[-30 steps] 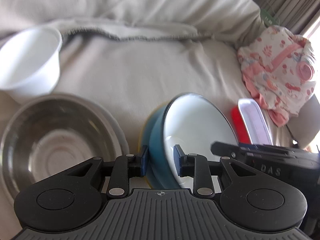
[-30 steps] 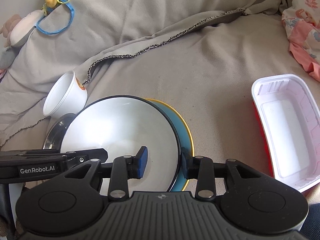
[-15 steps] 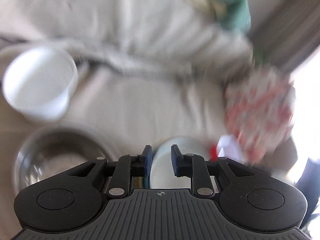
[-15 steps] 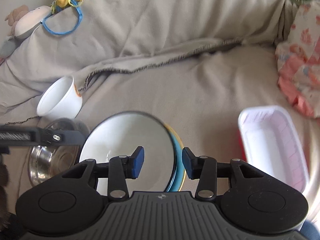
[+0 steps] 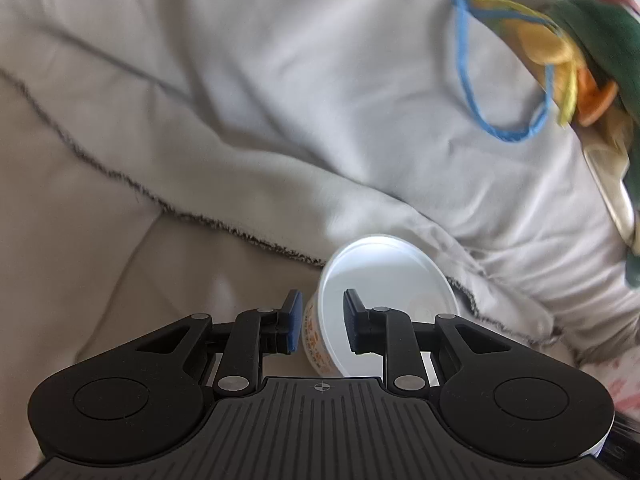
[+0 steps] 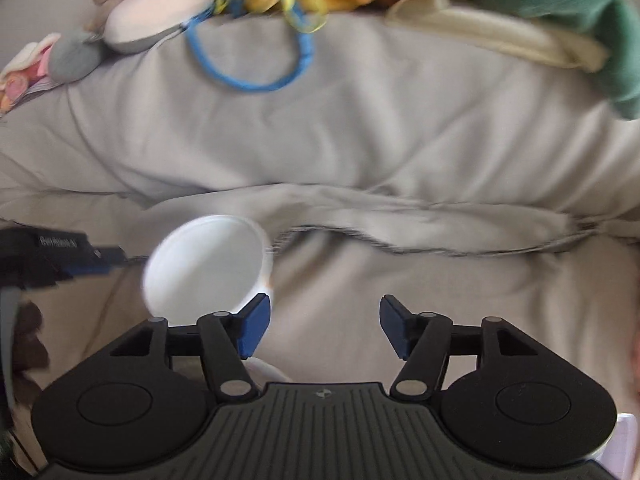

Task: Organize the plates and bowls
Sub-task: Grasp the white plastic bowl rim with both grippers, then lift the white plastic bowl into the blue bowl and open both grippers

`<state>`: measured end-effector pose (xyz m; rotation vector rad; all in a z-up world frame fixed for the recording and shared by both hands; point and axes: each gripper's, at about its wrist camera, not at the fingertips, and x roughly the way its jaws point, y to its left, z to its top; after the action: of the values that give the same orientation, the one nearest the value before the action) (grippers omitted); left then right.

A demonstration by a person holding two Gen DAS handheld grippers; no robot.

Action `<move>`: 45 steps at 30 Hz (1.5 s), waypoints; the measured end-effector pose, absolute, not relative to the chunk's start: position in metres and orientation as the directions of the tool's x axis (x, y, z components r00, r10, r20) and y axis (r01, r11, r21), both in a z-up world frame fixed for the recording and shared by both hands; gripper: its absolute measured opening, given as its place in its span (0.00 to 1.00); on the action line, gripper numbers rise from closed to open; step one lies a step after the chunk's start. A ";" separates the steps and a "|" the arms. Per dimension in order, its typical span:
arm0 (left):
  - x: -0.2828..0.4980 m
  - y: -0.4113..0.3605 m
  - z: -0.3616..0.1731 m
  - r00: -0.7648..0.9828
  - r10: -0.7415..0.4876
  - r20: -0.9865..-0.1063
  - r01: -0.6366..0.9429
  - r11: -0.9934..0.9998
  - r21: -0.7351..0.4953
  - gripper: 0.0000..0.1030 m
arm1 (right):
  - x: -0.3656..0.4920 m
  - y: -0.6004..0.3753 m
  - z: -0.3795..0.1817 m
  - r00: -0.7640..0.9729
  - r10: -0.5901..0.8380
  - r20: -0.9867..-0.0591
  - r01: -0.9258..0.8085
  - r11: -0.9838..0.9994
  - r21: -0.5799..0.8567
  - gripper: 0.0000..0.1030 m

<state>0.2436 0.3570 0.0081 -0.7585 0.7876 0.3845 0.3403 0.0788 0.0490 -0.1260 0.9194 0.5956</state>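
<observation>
A white plastic bowl point(image 5: 384, 300) with orange print on its side lies tilted on the grey bedding. My left gripper point(image 5: 320, 326) straddles its near rim, one finger outside the wall and one inside, with a small gap left. The bowl also shows in the right wrist view point(image 6: 208, 264), with my left gripper point(image 6: 80, 260) at its left edge. My right gripper point(image 6: 322, 328) is open wide and empty, to the right of the bowl. The enamel bowl, blue plate and steel bowl are out of view.
A rumpled grey blanket point(image 5: 320, 100) with a dark frayed hem point(image 5: 120, 176) rises behind the bowl. Soft toys with a blue cord point(image 6: 248, 76) and a green cloth point(image 6: 580, 12) lie along the back. A white tray corner point(image 6: 626, 440) shows at the lower right.
My left gripper left the enamel bowl and swung left to the white plastic bowl. My right gripper let go of the enamel bowl's rim, opened wide and lifted away.
</observation>
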 end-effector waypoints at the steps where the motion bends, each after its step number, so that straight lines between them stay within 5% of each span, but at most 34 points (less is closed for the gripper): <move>1: 0.244 0.358 0.004 0.652 0.045 -0.757 -0.581 0.671 -0.461 0.25 | 0.346 0.093 0.041 0.433 0.440 -0.786 -0.528 0.831 0.174 0.60; 9: 0.260 0.364 -0.031 0.650 0.010 -0.760 -0.594 0.631 -0.500 0.27 | 0.382 0.156 -0.027 0.381 0.313 -0.870 -0.483 0.870 0.101 0.71; 11: 0.266 0.358 -0.037 0.674 -0.041 -0.738 -0.560 0.622 -0.547 0.27 | 0.384 0.149 -0.033 0.372 0.345 -0.862 -0.499 0.857 0.128 0.65; 13: 0.272 0.347 -0.041 0.677 -0.058 -0.734 -0.544 0.633 -0.552 0.30 | 0.390 0.141 -0.035 0.326 0.384 -0.864 -0.506 0.843 0.184 0.33; 16: 0.277 0.323 -0.038 0.695 -0.086 -0.714 -0.498 0.658 -0.565 0.27 | 0.397 0.120 -0.033 0.271 0.437 -0.858 -0.496 0.827 0.264 0.22; 23: 0.289 0.235 -0.006 0.756 -0.235 -0.611 -0.253 0.756 -0.604 0.27 | 0.398 0.020 -0.001 0.366 0.444 -0.818 -0.449 0.854 0.262 0.23; 29: 0.326 0.164 -0.037 0.635 -0.335 -0.696 -0.193 0.804 -0.563 0.28 | 0.399 -0.058 -0.006 0.488 0.367 -0.792 -0.373 0.908 0.190 0.25; 45: 0.337 0.145 -0.067 0.584 -0.273 -0.765 -0.191 0.869 -0.456 0.28 | 0.416 -0.075 -0.047 0.301 0.390 -0.870 -0.282 0.908 0.310 0.26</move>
<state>0.3373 0.1455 -0.0669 -0.5352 0.9586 -0.0509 0.4155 -0.0750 -0.0466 0.1048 1.1846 0.4469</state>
